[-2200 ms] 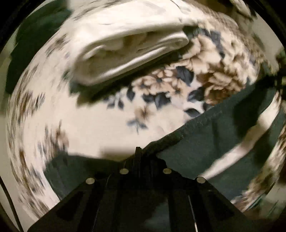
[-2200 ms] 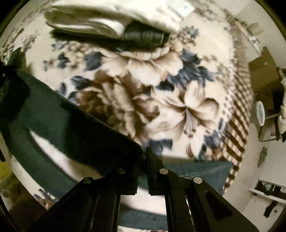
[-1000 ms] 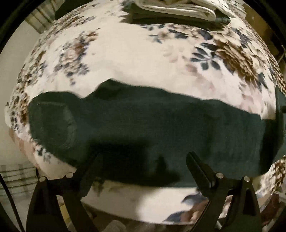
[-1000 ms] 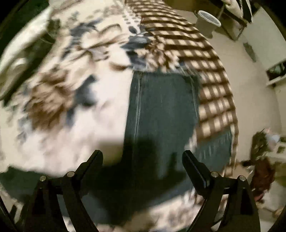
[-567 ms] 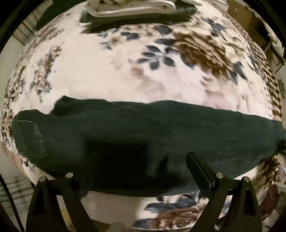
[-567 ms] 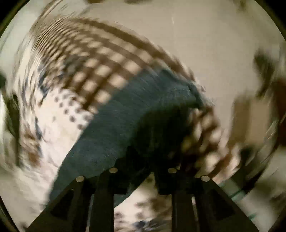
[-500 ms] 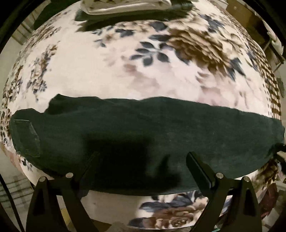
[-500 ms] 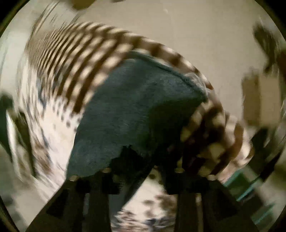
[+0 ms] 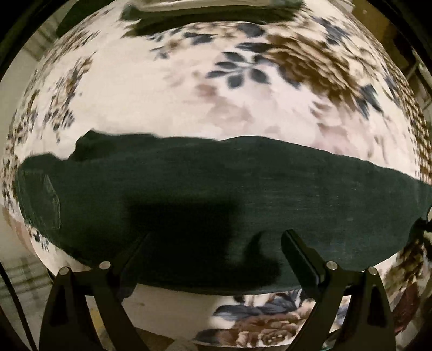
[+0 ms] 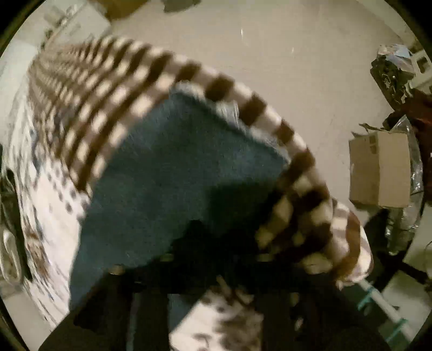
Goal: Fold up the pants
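We see the pants [image 9: 243, 194], dark teal-green, lying flat as one long band across the floral blanket [image 9: 162, 102], a pocket at their left end; from the right wrist view their leg end [image 10: 172, 167] reaches the blanket's checked border at the bed's edge

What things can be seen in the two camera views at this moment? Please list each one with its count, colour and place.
Pants: one, dark blue-green, lying lengthwise across the blanket.
Blanket: one, cream with brown and blue flowers and a brown checked border, under the pants.
Folded clothes: one pile, pale, at the blanket's far edge.
Cardboard box: one, brown, on the floor beside the bed.
Floor: pale, beyond the blanket's border.
Left gripper: one, black, open above the pants.
Right gripper: one, black, blurred, at the pants' leg end by the checked border.
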Motion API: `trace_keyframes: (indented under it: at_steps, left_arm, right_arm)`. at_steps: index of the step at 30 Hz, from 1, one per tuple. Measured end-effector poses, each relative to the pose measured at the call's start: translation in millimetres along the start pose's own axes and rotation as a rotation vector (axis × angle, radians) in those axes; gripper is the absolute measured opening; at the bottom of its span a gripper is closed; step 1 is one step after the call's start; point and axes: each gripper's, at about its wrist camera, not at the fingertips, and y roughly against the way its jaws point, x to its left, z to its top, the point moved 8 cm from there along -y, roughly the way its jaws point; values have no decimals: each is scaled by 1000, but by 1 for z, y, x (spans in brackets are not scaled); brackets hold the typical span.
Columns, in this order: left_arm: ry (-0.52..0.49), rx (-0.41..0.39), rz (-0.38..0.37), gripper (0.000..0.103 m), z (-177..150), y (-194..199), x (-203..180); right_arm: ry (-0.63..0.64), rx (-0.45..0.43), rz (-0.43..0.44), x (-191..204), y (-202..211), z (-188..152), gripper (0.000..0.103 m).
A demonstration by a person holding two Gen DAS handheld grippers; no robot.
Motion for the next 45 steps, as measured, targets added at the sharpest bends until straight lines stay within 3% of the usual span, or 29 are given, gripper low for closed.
trace_keyframes:
  at_steps: [2,5,7,11,14,17,19,22,24,25,26,27,28,29,30,31,36,40,43,45]
  left_arm:
    - [52,1,-13,96,-4,1,28]
    - [149,6,-26,96,-13,4,82]
    - [228,11,-32,96,-22,7,131]
    - [387,-2,8,96,-41,12,250]
    - [477,-14,48,95,-55,7,342]
    - [565,-18,24,95,-61,-7,415]
    - [612,-29,-20,94,-58,-19,445]
    - [640,-48,-82,94,-51,-41,464]
    - [627,-31,-116,94,-43,-61,469]
    - [620,-36,-136,92,-40,-66,463]
    - [610,-44,-151,87,-36,-71,463]
    - [603,-57,-179,61,-33,-74,461]
    - [596,-78,-236,31,-29,-77,458]
    - [576,-88,-223,31,-28,-77,454]
    - [548,-110,-200,17,-26,-72,450]
    - [530,-139,-202,14,-26,-64,447]
    - [561,-192,-209,11,-44,-21,452]
    - [565,-75,-179,12,-64,-54,445]
    - [558,-20,-159,20,-66,-69,443]
    - [572,-9,-139,24,-67,-60,450]
  right_arm:
    - [37,-22,10,10,17,-14,64]
    - [90,-50,53,39,47,-54,64]
    - [116,3,115,48,58,-88,64]
    - [155,214,245,118,30,-194,64]
    - [186,315,301,157,3,-280,63]
    - [160,354,361,191,-16,-336,63]
    - [135,333,369,203,-27,-357,63]
    - [84,309,378,215,-48,-370,59]
    - [49,280,379,219,-60,-372,33]
    - [54,256,360,220,-66,-364,11]
    - [48,221,343,219,-67,-362,6]
    - [31,200,337,219,-67,-363,4]
    - [24,192,330,214,-64,-362,3]
    - [31,172,325,215,-59,-365,3]
    - [44,160,322,216,-54,-366,3]
    - [66,143,316,215,-46,-368,2]
    - [126,103,304,215,-13,-386,2]
    - [165,151,218,188,-22,-380,2]
    - [249,298,70,182,-54,-387,19]
    - [331,326,5,192,-41,-386,31]
